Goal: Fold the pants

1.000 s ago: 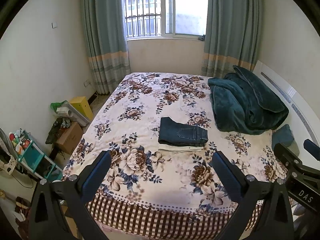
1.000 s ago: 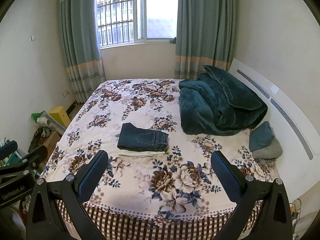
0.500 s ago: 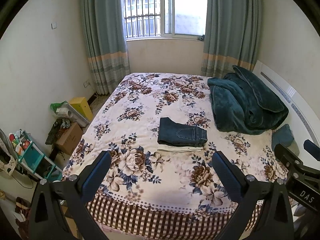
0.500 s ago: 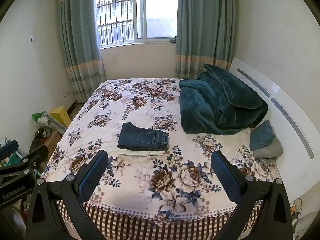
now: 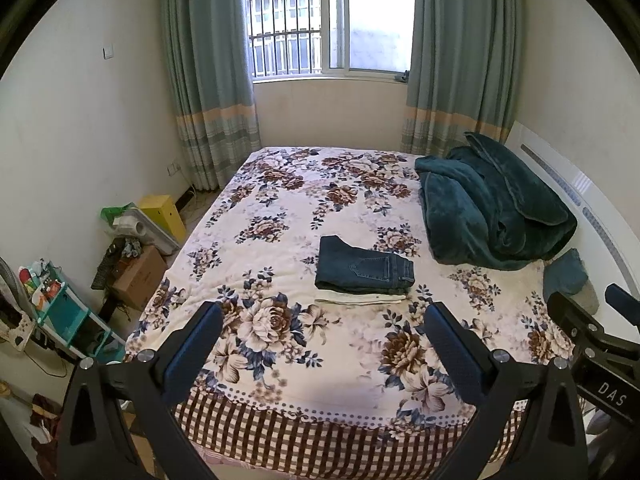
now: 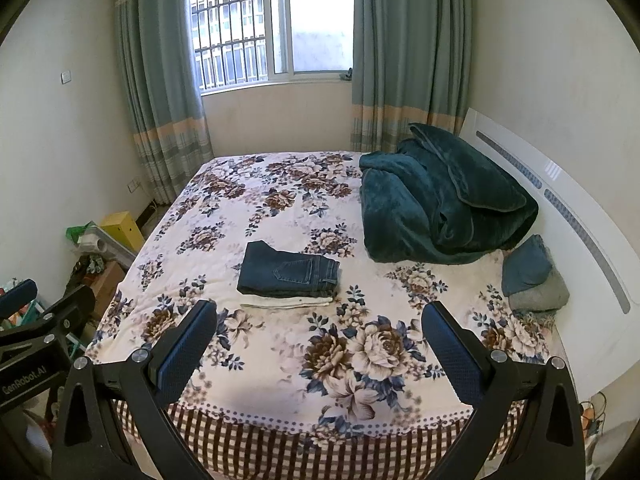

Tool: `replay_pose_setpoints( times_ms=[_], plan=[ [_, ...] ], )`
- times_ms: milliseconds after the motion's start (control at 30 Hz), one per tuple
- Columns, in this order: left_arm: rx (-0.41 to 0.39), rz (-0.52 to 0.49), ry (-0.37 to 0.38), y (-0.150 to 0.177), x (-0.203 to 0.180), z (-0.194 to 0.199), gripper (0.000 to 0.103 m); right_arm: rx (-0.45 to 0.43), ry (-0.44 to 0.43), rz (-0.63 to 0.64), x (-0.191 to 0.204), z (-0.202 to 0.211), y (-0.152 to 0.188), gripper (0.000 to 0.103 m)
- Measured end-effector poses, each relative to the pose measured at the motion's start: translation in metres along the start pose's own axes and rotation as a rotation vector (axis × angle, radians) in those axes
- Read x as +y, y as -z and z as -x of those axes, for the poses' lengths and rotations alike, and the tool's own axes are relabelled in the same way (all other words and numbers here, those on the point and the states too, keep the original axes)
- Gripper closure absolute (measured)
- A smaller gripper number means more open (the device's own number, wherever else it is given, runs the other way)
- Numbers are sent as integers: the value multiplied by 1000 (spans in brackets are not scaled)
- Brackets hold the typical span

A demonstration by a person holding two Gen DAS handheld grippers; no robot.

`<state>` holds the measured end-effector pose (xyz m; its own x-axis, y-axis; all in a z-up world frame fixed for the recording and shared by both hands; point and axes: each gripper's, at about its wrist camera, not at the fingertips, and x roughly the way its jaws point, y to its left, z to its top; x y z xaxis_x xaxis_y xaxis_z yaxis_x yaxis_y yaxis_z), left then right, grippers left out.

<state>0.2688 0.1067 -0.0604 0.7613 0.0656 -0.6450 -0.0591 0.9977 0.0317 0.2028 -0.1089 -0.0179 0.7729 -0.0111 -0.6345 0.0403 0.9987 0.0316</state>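
Folded jeans (image 5: 364,270) lie mid-bed atop a white garment (image 5: 360,299), left of the green blanket (image 5: 492,208); both grippers (image 5: 324,344) (image 6: 320,344) hover near the bed's foot, open, empty; folding looks done, so leave them untouched.

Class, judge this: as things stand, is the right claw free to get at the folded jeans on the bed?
Probably yes: the right claw is open, and only bare bedspread lies before the folded jeans.
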Motion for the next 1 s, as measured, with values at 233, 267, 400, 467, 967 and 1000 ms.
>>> replay_pose_setpoints(
  times_ms=[233,267,400,467,967,1000],
  plan=[
    [-2,-4,0,0,-2,1,0,-2,-1,3,-2,0,-1,0],
    [-2,-4,-1,0,-2,1,0,-2,-1,2,-2,0,-1,0],
    [-3,-6,1,-1,-1,0,0,1,-2,1,-2,-1,0,0],
    [-3,-5,1,-1,-1,0,0,0,1,-1,-1,0,2,0],
    [-7,-6,3,-3,1,3,0,0,4,-8,1,2,5,0],
    [-7,-6,3,-3,2,2,0,0,4,-9,1,2,5,0]
  ],
)
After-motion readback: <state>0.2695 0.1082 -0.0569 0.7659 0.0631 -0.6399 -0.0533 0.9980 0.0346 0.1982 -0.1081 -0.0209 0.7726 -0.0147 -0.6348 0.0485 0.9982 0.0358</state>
